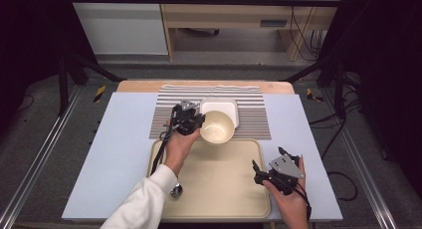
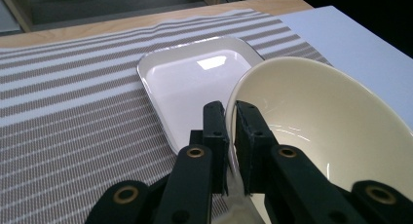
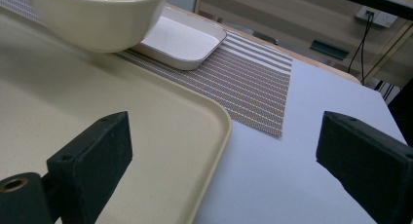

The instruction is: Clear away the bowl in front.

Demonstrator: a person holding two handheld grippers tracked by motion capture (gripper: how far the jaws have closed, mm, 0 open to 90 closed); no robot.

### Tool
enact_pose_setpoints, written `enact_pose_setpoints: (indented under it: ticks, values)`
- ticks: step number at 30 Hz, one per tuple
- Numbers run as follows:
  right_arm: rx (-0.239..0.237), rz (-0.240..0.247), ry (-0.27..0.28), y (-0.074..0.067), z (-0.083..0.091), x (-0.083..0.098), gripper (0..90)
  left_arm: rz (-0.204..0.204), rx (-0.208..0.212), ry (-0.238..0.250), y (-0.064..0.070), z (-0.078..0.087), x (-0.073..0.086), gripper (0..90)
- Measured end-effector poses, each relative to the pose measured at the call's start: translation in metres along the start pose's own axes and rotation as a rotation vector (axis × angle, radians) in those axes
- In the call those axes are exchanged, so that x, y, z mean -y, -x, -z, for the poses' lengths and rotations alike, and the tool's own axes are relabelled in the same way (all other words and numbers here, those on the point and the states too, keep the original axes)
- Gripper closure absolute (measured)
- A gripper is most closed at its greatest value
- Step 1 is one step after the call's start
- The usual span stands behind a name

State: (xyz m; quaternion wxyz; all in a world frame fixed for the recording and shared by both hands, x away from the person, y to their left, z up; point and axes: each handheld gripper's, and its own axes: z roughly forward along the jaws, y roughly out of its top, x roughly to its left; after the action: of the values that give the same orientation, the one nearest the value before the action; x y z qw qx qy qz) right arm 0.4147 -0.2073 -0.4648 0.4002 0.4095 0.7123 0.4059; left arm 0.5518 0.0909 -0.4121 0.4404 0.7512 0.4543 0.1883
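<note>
A cream bowl (image 1: 217, 127) hangs tilted above the striped placemat (image 1: 255, 117), just past the far edge of the beige tray (image 1: 219, 189). My left gripper (image 1: 195, 123) is shut on the bowl's left rim (image 2: 231, 118), one jaw inside and one outside. Behind the bowl (image 2: 316, 121) a white square dish (image 2: 195, 83) rests on the placemat (image 2: 73, 112). My right gripper (image 1: 266, 167) stands open over the tray's right edge, with nothing between its jaws. In the right gripper view, the bowl (image 3: 97, 14) floats above the tray (image 3: 122, 117), in front of the dish (image 3: 180, 41).
A metal spoon (image 1: 176, 190) lies at the tray's front left corner, partly under the white sleeve. The light blue table cover (image 1: 119, 154) lies bare to the left and right of the tray. A wooden strip (image 1: 199, 83) marks the table's far edge.
</note>
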Motion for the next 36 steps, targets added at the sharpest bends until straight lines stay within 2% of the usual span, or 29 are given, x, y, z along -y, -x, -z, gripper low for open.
enact_pose_setpoints:
  ticks: [9,13,27,32,36]
  values:
    - [0.002,-0.003,-0.002,0.001,0.0,0.0,6.4,-0.006,0.071,-0.006,0.008,0.032,0.039,83.4]
    - [0.003,-0.005,-0.003,0.0,0.0,0.0,6.4,-0.007,0.08,-0.004,0.008,0.045,0.051,83.3]
    - [0.008,-0.003,-0.005,0.001,0.0,0.001,6.3,0.014,0.115,-0.002,0.006,0.074,0.078,83.2]
    - [0.011,-0.004,-0.01,0.001,0.0,0.001,6.3,0.009,0.132,-0.003,0.005,0.082,0.086,83.1]
    - [0.012,-0.005,-0.011,0.002,-0.001,0.002,6.3,0.026,0.151,-0.007,0.004,0.088,0.09,82.9]
